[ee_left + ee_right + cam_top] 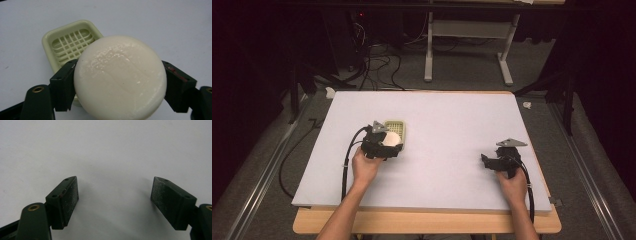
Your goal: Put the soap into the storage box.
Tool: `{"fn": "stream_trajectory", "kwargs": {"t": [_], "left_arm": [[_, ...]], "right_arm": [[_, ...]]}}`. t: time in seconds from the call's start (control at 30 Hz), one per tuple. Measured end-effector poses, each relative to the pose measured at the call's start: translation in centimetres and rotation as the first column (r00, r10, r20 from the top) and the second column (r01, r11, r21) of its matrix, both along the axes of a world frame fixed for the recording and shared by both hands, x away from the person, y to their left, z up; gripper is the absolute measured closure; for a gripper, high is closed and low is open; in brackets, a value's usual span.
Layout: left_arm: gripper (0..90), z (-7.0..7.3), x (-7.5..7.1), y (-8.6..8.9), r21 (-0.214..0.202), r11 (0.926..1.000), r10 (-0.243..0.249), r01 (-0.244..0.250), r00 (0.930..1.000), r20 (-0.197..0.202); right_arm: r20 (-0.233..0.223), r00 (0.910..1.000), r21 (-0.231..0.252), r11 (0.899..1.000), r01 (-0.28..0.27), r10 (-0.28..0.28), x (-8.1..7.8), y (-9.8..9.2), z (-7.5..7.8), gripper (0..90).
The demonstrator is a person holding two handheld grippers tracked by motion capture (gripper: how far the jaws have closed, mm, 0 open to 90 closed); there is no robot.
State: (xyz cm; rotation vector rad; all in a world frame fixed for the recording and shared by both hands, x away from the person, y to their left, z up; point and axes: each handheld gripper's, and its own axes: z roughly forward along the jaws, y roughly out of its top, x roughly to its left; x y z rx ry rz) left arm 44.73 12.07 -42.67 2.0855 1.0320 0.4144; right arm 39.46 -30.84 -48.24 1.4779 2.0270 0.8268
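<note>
1. L gripper (pixel 120 85) fingers (pixel 63 83) clamped on round white soap bar (pixel 120 80), one pad each side.
2. Soap held just above near edge of pale green soap dish (pixel 71 42); whether touching it, can't tell.
3. Dish w/ slotted grid floor, resting on white tabletop (pixel 452 125), left of centre in high view (pixel 396 129).
4. R gripper (pixel 115 200) fingers (pixel 68 200) spread wide, nothing betw. them, over bare white surface.
5. R gripper (pixel 498 161) at table's right side, well apart from L gripper (pixel 382 145); grey 3-cornered plate (pixel 511 142) on top.
6. Cables trailing back along both forearms.
</note>
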Motion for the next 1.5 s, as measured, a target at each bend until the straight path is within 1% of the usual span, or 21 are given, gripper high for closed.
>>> {"fn": "stream_trajectory", "kwargs": {"t": [0.03, 0.2, 0.23, 0.3, 0.33, 0.4, 0.53, 0.6, 0.67, 0.7, 0.73, 0.83, 1.03, 1.13, 1.17, 1.23, 1.5], "left_arm": [[24.7, 0.0, 0.2, 0.1, -0.007, 1.0000, 0.004, -0.004, 1.0000, -0.006], [24.7, 0.2, 1.2, 0.2, 0.013, 0.9997, 0.023, -0.023, 0.9996, -0.018], [24.7, 0.2, 1.4, 0.2, 0.013, 0.9995, 0.029, -0.029, 0.9995, -0.014], [24.7, 0.1, 1.6, 0.3, 0.007, 0.9994, 0.034, -0.034, 0.9992, -0.019], [24.7, 0.0, 2.0, 0.3, 0.014, 0.9991, 0.041, -0.041, 0.9984, -0.039], [24.7, -0.2, 2.2, 0.2, 0.029, 0.9983, 0.052, -0.051, 0.9977, -0.043], [24.7, -0.2, 2.9, -0.1, 0.032, 0.9977, 0.061, -0.060, 0.9967, -0.053], [24.6, -0.3, 3.2, -0.2, 0.023, 0.9975, 0.068, -0.067, 0.9961, -0.056], [24.6, -0.4, 3.6, -0.1, -0.001, 0.9971, 0.077, -0.077, 0.9955, -0.057], [24.6, -0.5, 3.7, -0.1, -0.006, 0.9956, 0.093, -0.094, 0.9935, -0.066], [24.6, -0.6, 3.8, -0.2, 0.000, 0.9949, 0.101, -0.101, 0.9927, -0.065], [24.6, -0.9, 4.0, -0.3, 0.008, 0.9939, 0.110, -0.110, 0.9914, -0.071], [24.6, -1.4, 4.4, -0.5, 0.024, 0.9910, 0.133, -0.132, 0.9890, -0.065], [24.6, -1.6, 4.3, -0.8, 0.059, 0.9900, 0.131, -0.128, 0.9904, -0.044], [24.6, -1.7, 4.4, -0.9, 0.069, 0.9898, 0.128, -0.125, 0.9908, -0.043], [24.5, -1.9, 4.5, -0.9, 0.065, 0.9892, 0.135, -0.131, 0.9895, -0.052], [24.4, -2.2, 4.7, -1.0, 0.061, 0.9897, 0.133, -0.129, 0.9894, -0.058]], "right_arm": [[0.000, 1.0000, -0.001, 1.000, -0.001, 0.001, 0.0, 0.0, 0.0, 22.7], [0.000, 1.0000, 0.000, 1.000, 0.000, 0.000, 0.0, 0.0, 0.0, 22.7], [0.001, 1.0000, -0.001, 1.000, -0.001, 0.001, 0.0, 0.0, 0.0, 22.7], [0.000, 1.0000, 0.000, 1.000, 0.000, 0.000, 0.0, 0.0, 0.0, 22.7], [0.000, 1.0000, 0.000, 1.000, 0.000, 0.000, 0.0, 0.0, 0.0, 22.6], [0.001, 1.0000, -0.002, 1.000, 0.000, 0.000, 0.0, 0.0, 0.0, 22.5], [0.002, 1.0000, -0.002, 1.000, 0.000, 0.000, 0.0, 0.0, 0.0, 22.5], [0.003, 1.0000, -0.002, 1.000, 0.000, 0.000, 0.0, 0.0, 0.0, 22.5], [0.003, 1.0000, -0.002, 1.000, 0.001, -0.001, 0.0, 0.0, 0.0, 22.4], [0.001, 1.0000, -0.002, 1.000, 0.002, -0.002, 0.0, 0.0, 0.0, 22.3], [0.001, 1.0000, -0.001, 1.000, 0.000, 0.000, 0.0, 0.0, 0.0, 22.3], [-0.002, 1.0000, 0.002, 1.000, 0.000, 0.000, 0.0, 0.0, 0.0, 22.3], [-0.002, 1.0000, 0.002, 1.000, 0.002, -0.002, 0.0, 0.0, 0.0, 22.3], [-0.001, 1.0000, 0.002, 1.000, 0.000, 0.000, 0.0, 0.0, 0.0, 22.3], [0.000, 1.0000, 0.001, 1.000, 0.001, -0.001, 0.0, 0.0, 0.0, 22.3], [-0.001, 1.0000, 0.001, 1.000, 0.001, -0.001, 0.0, 0.0, 0.0, 22.3], [-0.001, 1.0000, 0.000, 1.000, 0.000, 0.000, 0.0, 0.0, 0.0, 22.2]]}}
